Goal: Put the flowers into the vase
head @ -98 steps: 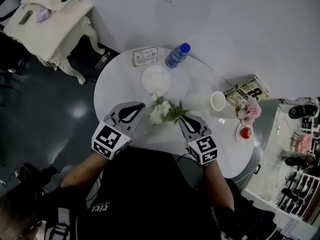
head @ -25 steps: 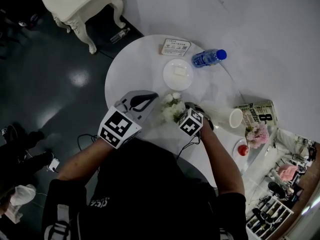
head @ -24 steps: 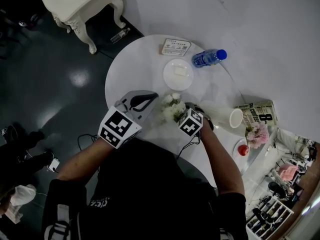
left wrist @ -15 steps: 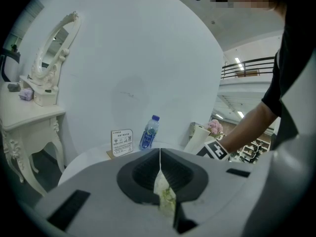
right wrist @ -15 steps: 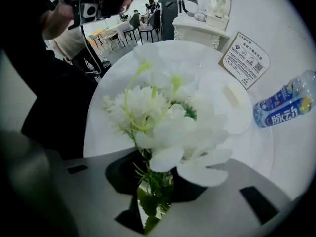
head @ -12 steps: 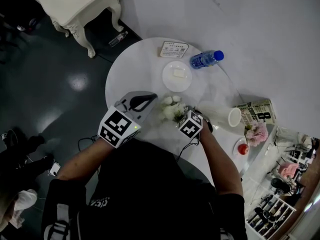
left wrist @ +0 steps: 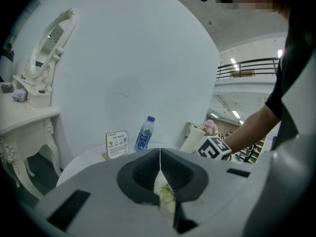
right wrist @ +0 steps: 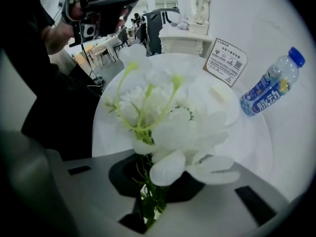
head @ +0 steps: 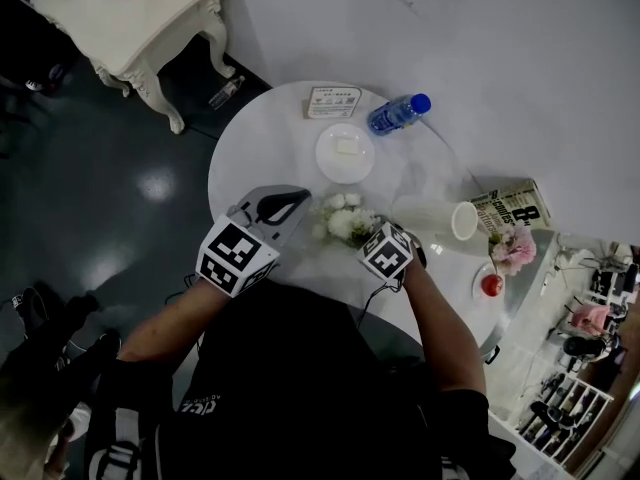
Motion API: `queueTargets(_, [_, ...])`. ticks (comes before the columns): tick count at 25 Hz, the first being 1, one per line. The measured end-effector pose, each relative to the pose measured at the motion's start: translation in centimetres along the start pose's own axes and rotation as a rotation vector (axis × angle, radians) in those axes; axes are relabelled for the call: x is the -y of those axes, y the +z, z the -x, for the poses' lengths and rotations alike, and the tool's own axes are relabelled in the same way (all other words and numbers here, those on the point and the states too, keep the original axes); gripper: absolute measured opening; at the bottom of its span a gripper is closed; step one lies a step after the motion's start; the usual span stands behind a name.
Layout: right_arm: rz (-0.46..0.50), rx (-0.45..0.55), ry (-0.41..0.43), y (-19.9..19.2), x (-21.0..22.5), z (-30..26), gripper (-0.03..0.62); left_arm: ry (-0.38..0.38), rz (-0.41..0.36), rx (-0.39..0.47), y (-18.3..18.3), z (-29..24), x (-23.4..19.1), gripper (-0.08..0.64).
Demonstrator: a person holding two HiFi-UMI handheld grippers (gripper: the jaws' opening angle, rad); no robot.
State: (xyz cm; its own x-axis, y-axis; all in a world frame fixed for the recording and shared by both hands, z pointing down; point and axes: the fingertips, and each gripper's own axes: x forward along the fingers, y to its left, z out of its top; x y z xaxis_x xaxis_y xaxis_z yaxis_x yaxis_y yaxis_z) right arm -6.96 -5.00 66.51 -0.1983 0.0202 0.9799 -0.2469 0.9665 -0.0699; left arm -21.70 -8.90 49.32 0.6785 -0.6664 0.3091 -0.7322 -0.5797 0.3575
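Since a few seconds ago the right gripper [head: 380,238] has tipped from lying level beside the blooms to pointing steeply down over them, and within the last second its jaws have been closing from wide apart; they are now clamped on the green stems [right wrist: 149,201] of the white flowers [head: 345,220]. Taking the bunch low on the stems looks deliberate: it spares the petals and leaves the heads free above the jaws. The flowers have not left the round table [head: 250,148] – they lie near its front edge, between the two grippers. The left gripper [head: 285,205] hangs just beside the blooms with its jaws pressed together on nothing, probably kept near to help. The vase [head: 435,223] lies on its side to the right of the flowers, mouth turned away from them, so it likely needs standing up or steadying before the stems can go in. A water bottle [head: 398,115] and a small plate [head: 345,153] sit farther back – well clear.
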Motion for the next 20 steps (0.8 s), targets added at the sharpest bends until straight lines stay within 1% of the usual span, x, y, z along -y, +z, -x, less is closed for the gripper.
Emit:
queueTargets(6, [-0.086,0.078,-0.031,0.4,0.1,2.0,0.074,-0.03,-0.018,-0.009,0.3,0.2,0.3,0.011])
queueTargets(13, [-0.253,0.19,-0.066,0.7,0.6,4.6,0.072,-0.082,-0.051,-0.023,0.7,0.2,0.6,0.011])
queueTargets(20, [-0.336,0.292,-0.115,1.0,0.6,7.8,0.072,-0.134,-0.094,-0.036,1.4,-0.2,1.3,0.011])
